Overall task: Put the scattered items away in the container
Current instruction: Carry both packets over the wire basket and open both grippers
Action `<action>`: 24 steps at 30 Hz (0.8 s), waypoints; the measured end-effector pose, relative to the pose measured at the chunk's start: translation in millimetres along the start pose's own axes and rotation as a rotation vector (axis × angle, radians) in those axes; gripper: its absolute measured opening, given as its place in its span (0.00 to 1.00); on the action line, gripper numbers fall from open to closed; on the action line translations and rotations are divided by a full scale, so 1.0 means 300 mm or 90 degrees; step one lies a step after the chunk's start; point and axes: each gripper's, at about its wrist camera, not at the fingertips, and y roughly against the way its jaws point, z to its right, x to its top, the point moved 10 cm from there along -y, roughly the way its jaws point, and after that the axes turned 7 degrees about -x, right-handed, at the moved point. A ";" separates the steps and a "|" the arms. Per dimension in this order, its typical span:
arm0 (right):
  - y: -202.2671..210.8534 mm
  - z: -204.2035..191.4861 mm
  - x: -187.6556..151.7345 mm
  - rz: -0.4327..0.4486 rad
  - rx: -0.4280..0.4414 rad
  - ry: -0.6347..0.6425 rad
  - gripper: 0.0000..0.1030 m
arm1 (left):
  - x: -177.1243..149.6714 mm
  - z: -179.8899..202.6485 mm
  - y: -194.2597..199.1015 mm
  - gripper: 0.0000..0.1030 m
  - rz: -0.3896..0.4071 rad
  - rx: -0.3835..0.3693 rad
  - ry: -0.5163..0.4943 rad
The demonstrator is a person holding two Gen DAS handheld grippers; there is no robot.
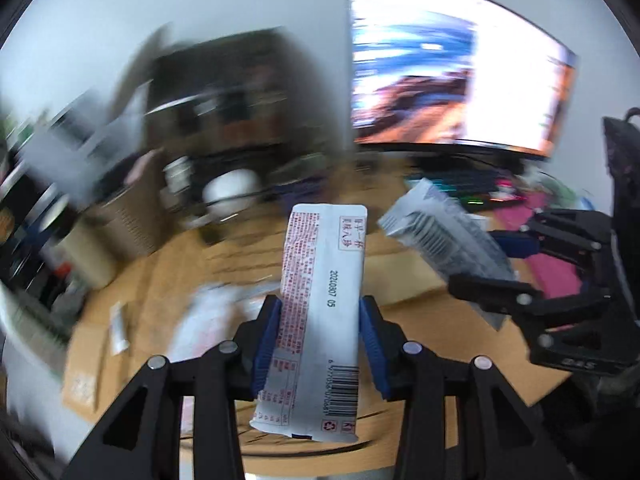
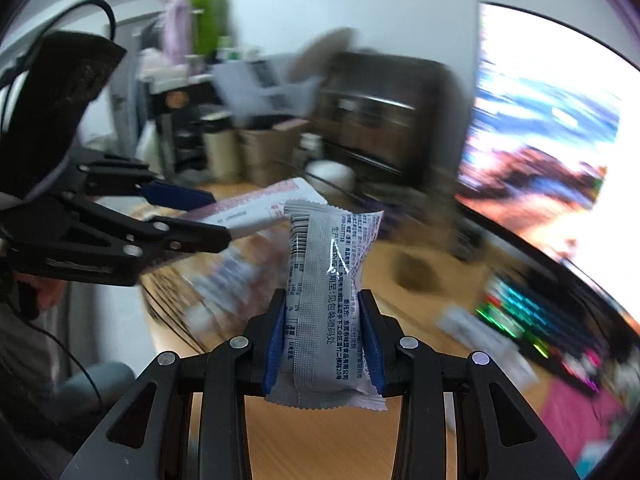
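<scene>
Long sachet [image 1: 320, 312] sat upright btwn pads of left gripper [image 1: 322, 344], above wooden desk [image 1: 420, 320]. Crinkled packet [image 2: 332, 308] stood btwn pads of right gripper [image 2: 324, 340], just right of the sachet. Monitor [image 1: 460, 68] stood behind, right side; keyboard [image 2: 532, 320] lay in front of it.

Right gripper [image 2: 325, 330] clamped on a silvery snack packet [image 2: 334, 280] standing upright, left gripper [image 2: 208, 216] at left gripping a long white sachet [image 2: 256, 210], blurred wooden surface [image 2: 320, 440] below, bright monitor [image 2: 552, 140], glowing keyboard [image 2: 516, 312] at right
</scene>
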 end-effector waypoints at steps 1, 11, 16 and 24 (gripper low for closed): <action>-0.028 -0.042 0.027 0.001 0.011 0.006 0.35 | -0.012 -0.047 -0.001 0.44 -0.002 0.010 0.016; -0.263 -0.280 0.110 -0.036 0.060 0.031 0.35 | -0.087 -0.248 -0.096 0.44 -0.028 0.011 0.091; -0.293 -0.278 0.093 -0.047 0.064 0.033 0.36 | -0.114 -0.254 -0.079 0.53 -0.022 0.022 0.085; -0.261 -0.241 0.103 -0.032 0.044 0.020 0.49 | -0.091 -0.231 -0.020 0.65 -0.004 0.048 0.083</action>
